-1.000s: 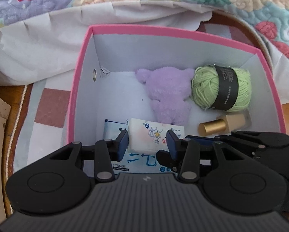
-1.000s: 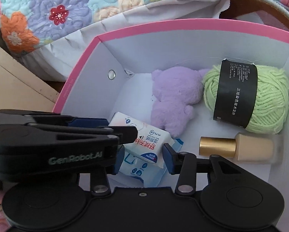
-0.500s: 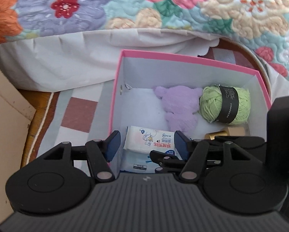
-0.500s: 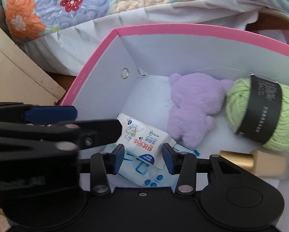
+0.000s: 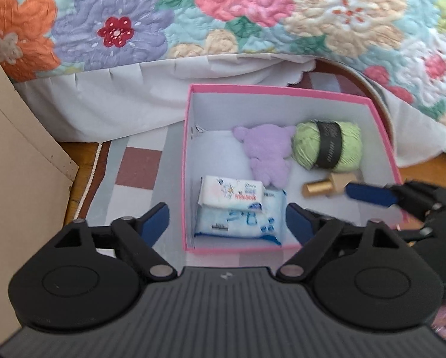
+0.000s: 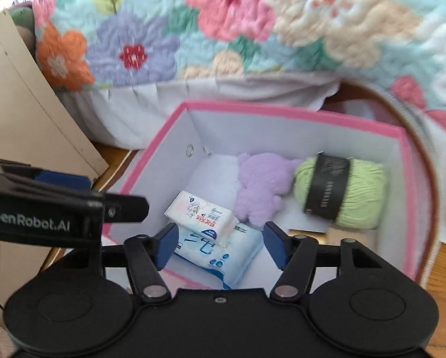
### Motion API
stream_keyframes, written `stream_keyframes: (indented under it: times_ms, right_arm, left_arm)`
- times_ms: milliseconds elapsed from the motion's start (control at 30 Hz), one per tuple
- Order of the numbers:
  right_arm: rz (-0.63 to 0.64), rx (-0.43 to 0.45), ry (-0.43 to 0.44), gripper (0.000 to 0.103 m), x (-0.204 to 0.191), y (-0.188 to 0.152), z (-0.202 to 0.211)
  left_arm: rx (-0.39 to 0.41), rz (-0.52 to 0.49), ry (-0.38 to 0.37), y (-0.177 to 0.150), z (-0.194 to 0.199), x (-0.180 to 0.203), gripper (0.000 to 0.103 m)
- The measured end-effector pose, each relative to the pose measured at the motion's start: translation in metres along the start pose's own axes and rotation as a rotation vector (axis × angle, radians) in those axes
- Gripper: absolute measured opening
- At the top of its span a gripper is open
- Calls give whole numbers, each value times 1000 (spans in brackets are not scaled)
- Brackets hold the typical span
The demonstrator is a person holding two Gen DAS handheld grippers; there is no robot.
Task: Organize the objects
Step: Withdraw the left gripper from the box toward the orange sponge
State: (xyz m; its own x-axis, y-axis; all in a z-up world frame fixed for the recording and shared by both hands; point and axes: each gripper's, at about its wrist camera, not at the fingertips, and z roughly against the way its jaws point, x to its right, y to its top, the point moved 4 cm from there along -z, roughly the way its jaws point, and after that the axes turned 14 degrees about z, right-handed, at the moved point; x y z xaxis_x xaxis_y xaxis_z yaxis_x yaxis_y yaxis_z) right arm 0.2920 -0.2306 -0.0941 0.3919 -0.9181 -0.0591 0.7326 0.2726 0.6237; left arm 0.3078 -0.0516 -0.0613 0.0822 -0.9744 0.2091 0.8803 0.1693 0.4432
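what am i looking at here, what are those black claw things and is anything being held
Each black claw is a hand-held gripper with a camera on it that looks along its two fingers. One picture comes from the left hand-held gripper, the other from the right hand-held gripper.

Both look down into a pink box on the floor beside a bed with a floral quilt. Inside lie two tissue packs, a purple plush, green yarn and a gold-capped bottle.

Both have just been opening. Nothing is held.

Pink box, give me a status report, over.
Left gripper and right gripper open, jaws just widened, nothing between them. Tissue packs, plush, yarn, bottle inside pink box. Nothing in the way.
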Motion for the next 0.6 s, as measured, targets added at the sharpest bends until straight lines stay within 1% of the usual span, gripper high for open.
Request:
stream_keyframes:
  times_ms: [133, 200, 233, 367, 467, 600]
  right_arm:
    - [35, 3, -23, 78, -5, 2, 38]
    - [43, 8, -25, 86, -8, 4, 56]
    - [48, 11, -28, 87, -10, 5, 65]
    - [85, 11, -56, 89, -21, 7, 93]
    - [109, -15, -79, 89, -31, 6, 110]
    - [120, -15, -71, 89, -41, 0, 131]
  left_arm:
    - [-8, -23, -18, -5, 28, 4, 92]
    - [1, -36, -22, -8, 45, 6, 93]
    - [7, -43, -20, -9, 52, 8, 94]
    - [32, -79, -12, -16, 83, 11, 97]
    - [35, -93, -24, -23, 102, 12, 100]
    - [39, -113, -38, -34, 127, 11, 103]
